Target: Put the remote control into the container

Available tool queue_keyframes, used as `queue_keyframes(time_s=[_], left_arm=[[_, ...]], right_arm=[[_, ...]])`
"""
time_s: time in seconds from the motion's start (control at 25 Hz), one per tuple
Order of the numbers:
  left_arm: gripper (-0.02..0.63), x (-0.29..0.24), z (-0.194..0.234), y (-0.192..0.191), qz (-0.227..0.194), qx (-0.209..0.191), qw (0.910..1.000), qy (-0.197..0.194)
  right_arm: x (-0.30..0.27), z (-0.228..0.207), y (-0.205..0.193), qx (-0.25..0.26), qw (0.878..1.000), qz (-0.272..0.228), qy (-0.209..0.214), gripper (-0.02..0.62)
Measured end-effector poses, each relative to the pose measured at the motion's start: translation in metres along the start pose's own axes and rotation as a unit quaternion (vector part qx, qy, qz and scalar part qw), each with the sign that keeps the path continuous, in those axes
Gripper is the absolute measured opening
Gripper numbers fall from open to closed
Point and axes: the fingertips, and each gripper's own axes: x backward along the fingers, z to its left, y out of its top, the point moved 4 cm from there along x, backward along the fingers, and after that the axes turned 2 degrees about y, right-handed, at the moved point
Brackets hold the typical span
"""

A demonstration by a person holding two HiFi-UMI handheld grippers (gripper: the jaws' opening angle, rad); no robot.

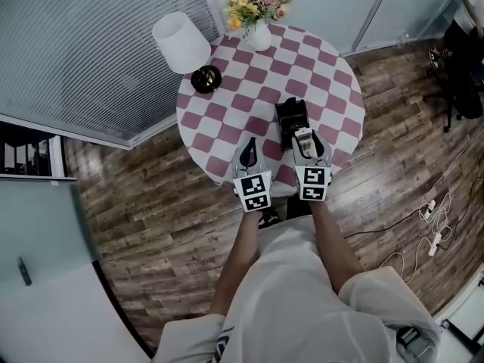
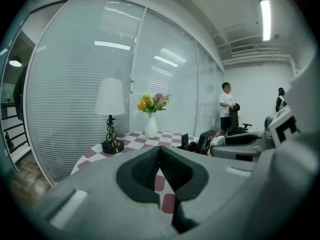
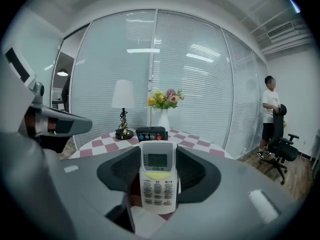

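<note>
A white remote control (image 3: 158, 184) with a small screen stands upright between the pads of my right gripper (image 3: 158, 160), which is shut on it. In the head view that gripper (image 1: 303, 138) holds the remote (image 1: 304, 144) just short of a black container (image 1: 290, 114) on the checkered round table (image 1: 227, 134). The container (image 3: 151, 133) shows straight ahead past the remote, with dark remotes standing in it. My left gripper (image 1: 248, 152) hovers beside the right one over the table's near edge. Its jaws (image 2: 160, 160) are shut with nothing between them.
A white-shaded lamp (image 1: 184, 45) on a black base and a white vase of flowers (image 1: 258, 29) stand at the table's far side. Glass walls with blinds lie behind. A person (image 3: 270, 115) stands by an office chair (image 3: 281, 149) at the right. Cables (image 1: 431, 225) lie on the wood floor.
</note>
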Motion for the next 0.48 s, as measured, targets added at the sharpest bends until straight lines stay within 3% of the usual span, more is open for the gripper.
queue_keyframes(time_s=[0.24,0.48], left_arm=[[0.005,-0.006,0.024,0.003,0.003,0.001,0.9996,0.027],[0.005,-0.013,0.036,0.003,0.008,-0.009,0.9991,0.040]], right_arm=[[-0.018,0.002,0.020,-0.008,0.999,-0.045,-0.010,0.225],[-0.027,0.003,0.000,-0.027,0.998,-0.056,-0.017,0.225]])
